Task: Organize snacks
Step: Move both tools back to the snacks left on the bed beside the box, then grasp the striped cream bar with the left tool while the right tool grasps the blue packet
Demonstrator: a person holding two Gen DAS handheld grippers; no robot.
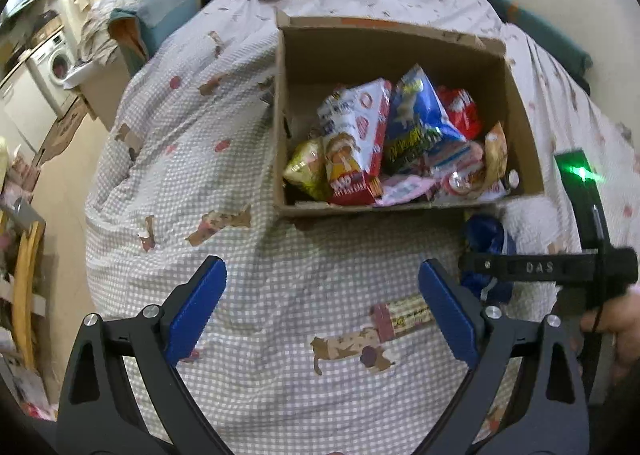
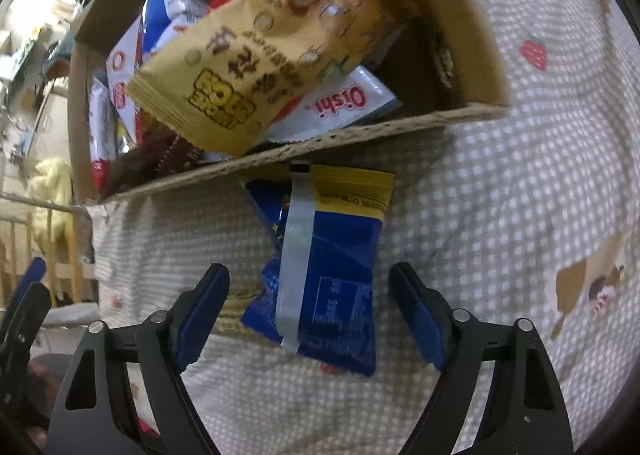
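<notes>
Snacks fill a cardboard box [image 1: 400, 35] on the bed's checked quilt [image 1: 248, 275]: a white-and-red rice-cake bag [image 1: 356, 143], a blue bag [image 1: 420, 123], a red bag [image 1: 460, 111] and a gold packet [image 1: 306, 169]. Only the right wrist view shows a tan bag [image 2: 256, 67] over an Oishi packet [image 2: 340, 107], and the blue packet [image 2: 328, 275] lying outside against the box wall between the spread right claw [image 2: 310, 313], untouched. The left wrist view shows the left claw [image 1: 322, 311] spread over bare quilt, near a small snack bar [image 1: 404, 319].
</notes>
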